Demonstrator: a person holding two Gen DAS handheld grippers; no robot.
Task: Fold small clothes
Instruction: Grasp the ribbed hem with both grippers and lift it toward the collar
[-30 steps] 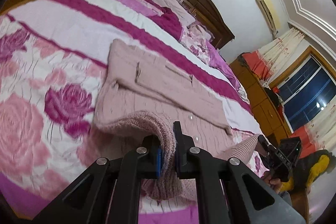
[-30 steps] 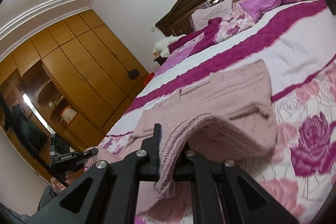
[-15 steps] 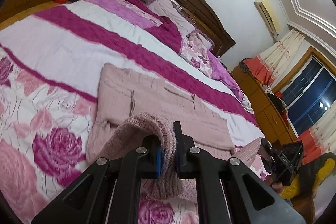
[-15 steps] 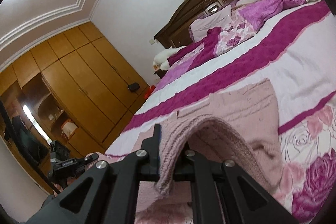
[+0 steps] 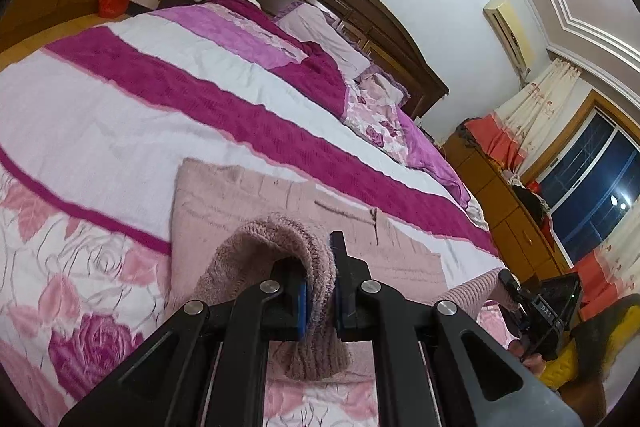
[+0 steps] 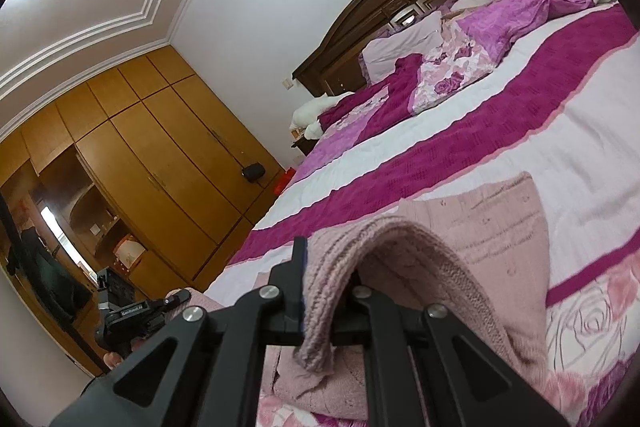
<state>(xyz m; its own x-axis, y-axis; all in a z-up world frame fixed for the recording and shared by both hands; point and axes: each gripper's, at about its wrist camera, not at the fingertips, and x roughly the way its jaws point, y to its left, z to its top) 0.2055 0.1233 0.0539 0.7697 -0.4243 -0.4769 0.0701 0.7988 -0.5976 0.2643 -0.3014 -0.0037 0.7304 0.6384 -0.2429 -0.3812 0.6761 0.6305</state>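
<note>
Sweater [image 5: 248, 203] hem pinched in left tool [image 5: 320, 291] and right tool [image 6: 320, 291], both clamped.

Your dusty-pink knitted sweater [image 5: 256, 203] lies on the rose-patterned pink and magenta bedspread [image 5: 100, 131], its far part spread flat with faint crease lines across it. You have its thick ribbed near edge lifted off the bed at two corners, each arching up in a hump and hanging down in a short loose flap [image 6: 316, 351].
</note>
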